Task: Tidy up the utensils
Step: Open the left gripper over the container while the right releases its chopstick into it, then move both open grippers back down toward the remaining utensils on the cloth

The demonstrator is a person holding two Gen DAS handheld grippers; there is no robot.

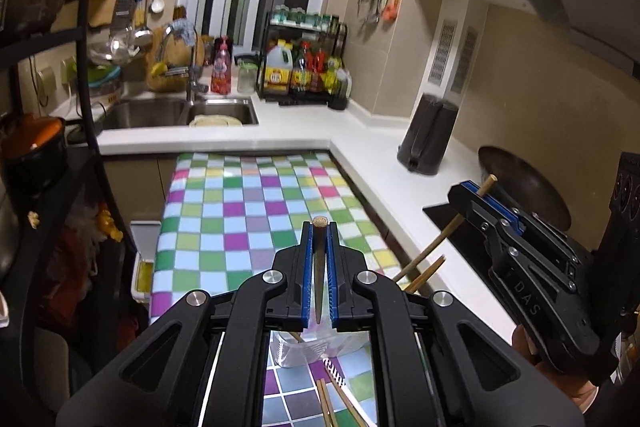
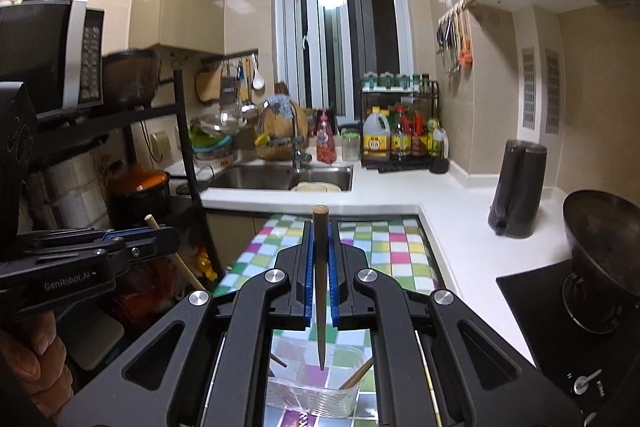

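My left gripper [image 1: 319, 226] is shut on a dark wooden chopstick [image 1: 319, 267] that stands upright between the blue pads, above the checkered table [image 1: 240, 211]. My right gripper [image 2: 320, 225] is shut on another wooden chopstick [image 2: 320, 287], its tip hanging over a clear plastic container [image 2: 316, 393] that holds other chopsticks. In the left wrist view the right gripper [image 1: 470, 189] shows at right, gripping its chopstick [image 1: 448, 231]. In the right wrist view the left gripper [image 2: 160, 233] shows at left with its chopstick [image 2: 186, 271]. Loose chopsticks [image 1: 332, 403] lie on the table.
A white counter [image 1: 372, 139] wraps the table at the back and right, with a sink [image 1: 160, 113], a bottle rack [image 1: 304, 67], a black kettle [image 1: 430, 135] and a wok [image 1: 524, 187] on a cooktop. A black shelf rack [image 2: 120, 131] with pots stands at left.
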